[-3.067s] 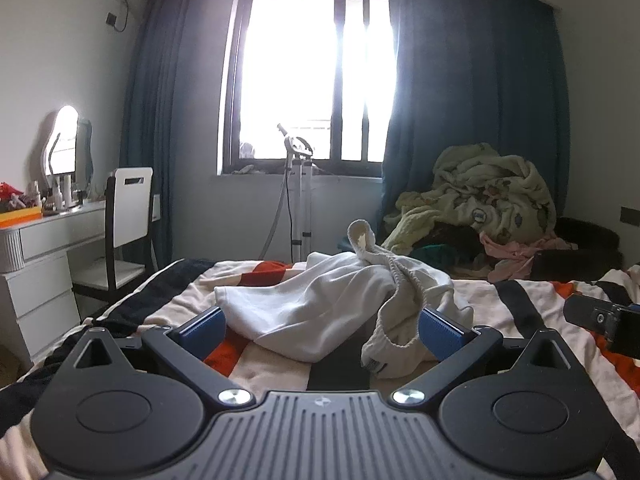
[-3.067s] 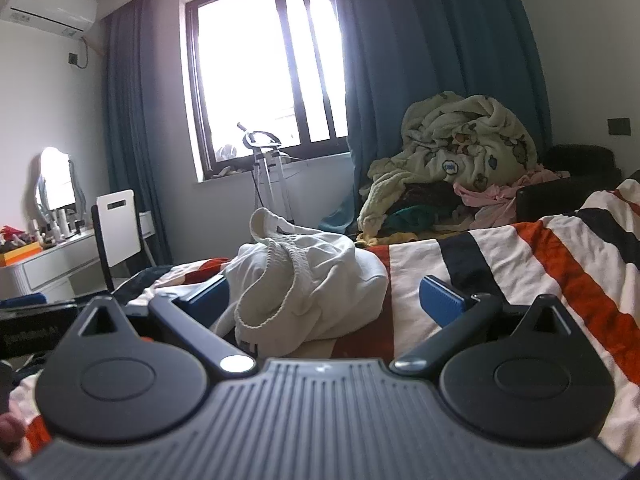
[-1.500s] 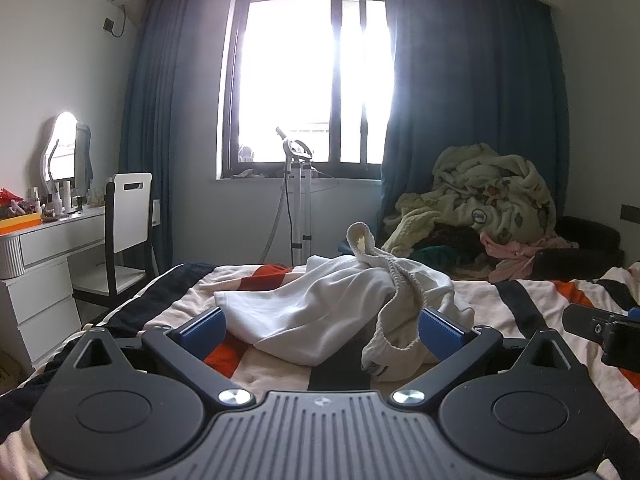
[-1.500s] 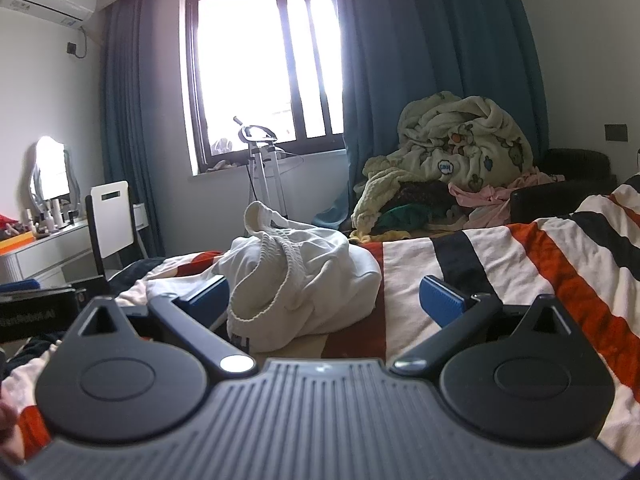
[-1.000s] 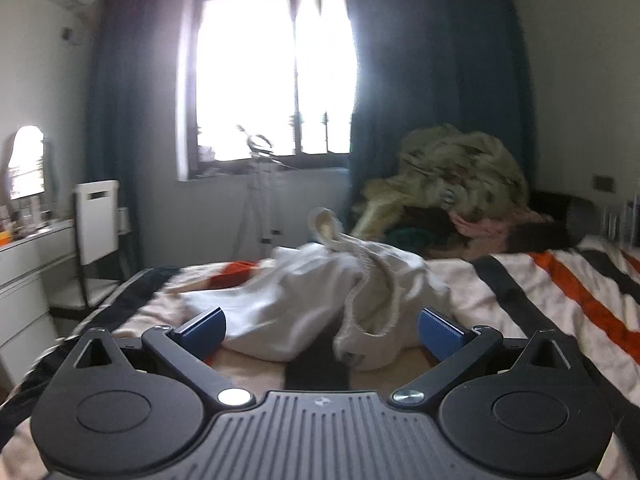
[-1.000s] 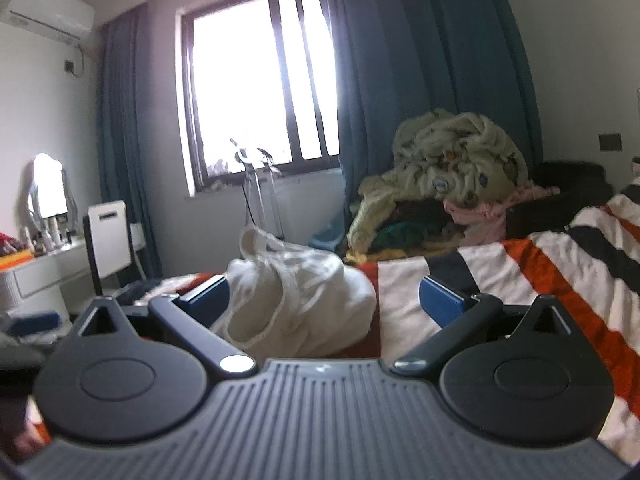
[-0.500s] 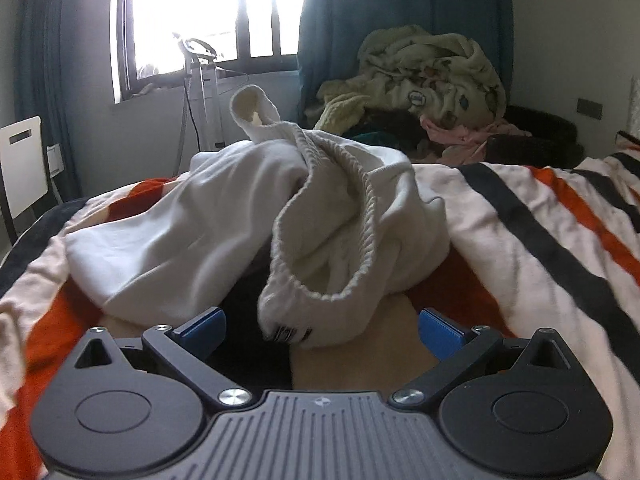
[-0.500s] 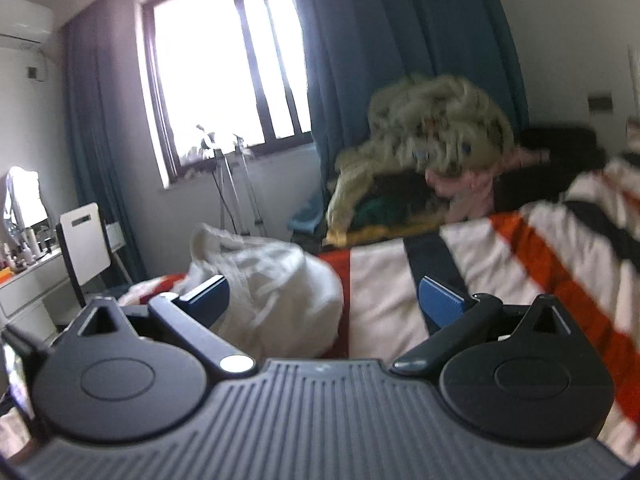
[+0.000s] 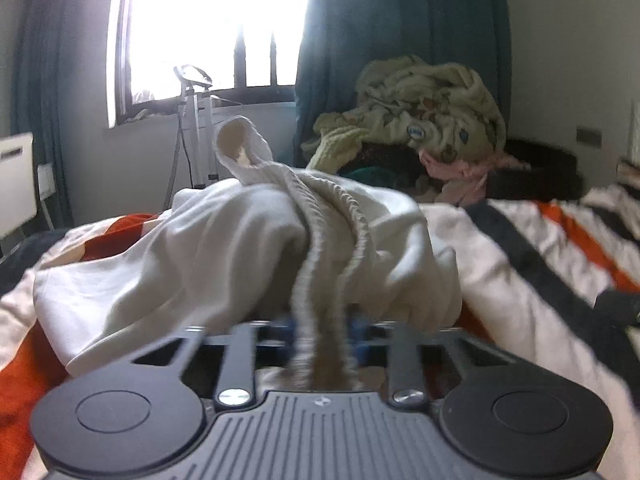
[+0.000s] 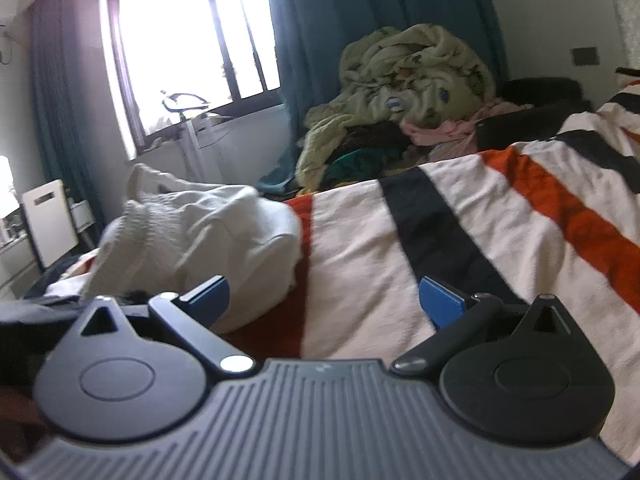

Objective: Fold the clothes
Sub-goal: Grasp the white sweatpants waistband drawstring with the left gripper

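Pinching the stretchy waistband (image 9: 316, 280) of the white pants (image 9: 224, 248) with the left gripper (image 9: 324, 332), low in the middle of the left view. Just been closing there, and now squeezed tight on that ribbed band, with the cloth bunched up right in front of the camera. Lying in a crumpled heap on the bed, those pants, on the stripy blanket (image 9: 520, 260), in the middle of the left view and at the middle left of the right view. Holding the right gripper (image 10: 324, 300) wide open, low in the middle of its own view, with nothing in its gap and only stripy blanket under it. Just beside its left side, the white heap, maybe not yet touched. Looks like the very start of the job: getting hold of the top edge so as to shake the pants out flat. To do it well, keep the left squeeze firm and do not tug hard yet. Slide the right gripper over to the left, to the other side of the same band. Grab the thick band and not the thin cloth, and mind not to catch the blanket too. Then lift both a little and pull apart gently. Leave alone the big pile of clothes (image 9: 428, 112) at the upper right.
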A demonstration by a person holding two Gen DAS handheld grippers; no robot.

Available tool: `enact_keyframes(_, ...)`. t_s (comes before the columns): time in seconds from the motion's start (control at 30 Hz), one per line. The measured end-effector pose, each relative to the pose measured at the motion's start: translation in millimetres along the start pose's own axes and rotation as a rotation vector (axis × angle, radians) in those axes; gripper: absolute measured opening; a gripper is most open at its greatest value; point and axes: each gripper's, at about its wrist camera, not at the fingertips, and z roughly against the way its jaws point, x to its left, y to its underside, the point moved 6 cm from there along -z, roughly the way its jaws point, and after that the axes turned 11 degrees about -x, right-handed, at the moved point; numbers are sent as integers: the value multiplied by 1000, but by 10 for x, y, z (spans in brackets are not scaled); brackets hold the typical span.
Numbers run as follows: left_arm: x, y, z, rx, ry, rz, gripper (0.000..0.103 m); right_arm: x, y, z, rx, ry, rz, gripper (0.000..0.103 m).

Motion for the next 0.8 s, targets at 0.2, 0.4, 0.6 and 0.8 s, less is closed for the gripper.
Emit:
enact_keyframes(0.2,57,-316,508,-64,28,79,13,-87,-90,61,-74,38,-48,103)
enact_keyframes(0.4,191,-434,1211,-68,45,174,13,13,-187,238,-116,-18,-26,102)
enact_keyframes(0.6,437,-238,1576,-7,16,342,14,283,-227,379,-6,-160,-34,102)
enact_keyframes(0.8,647,-156,1601,19,35,474,14,731,-418,302,74,-300,0,98)
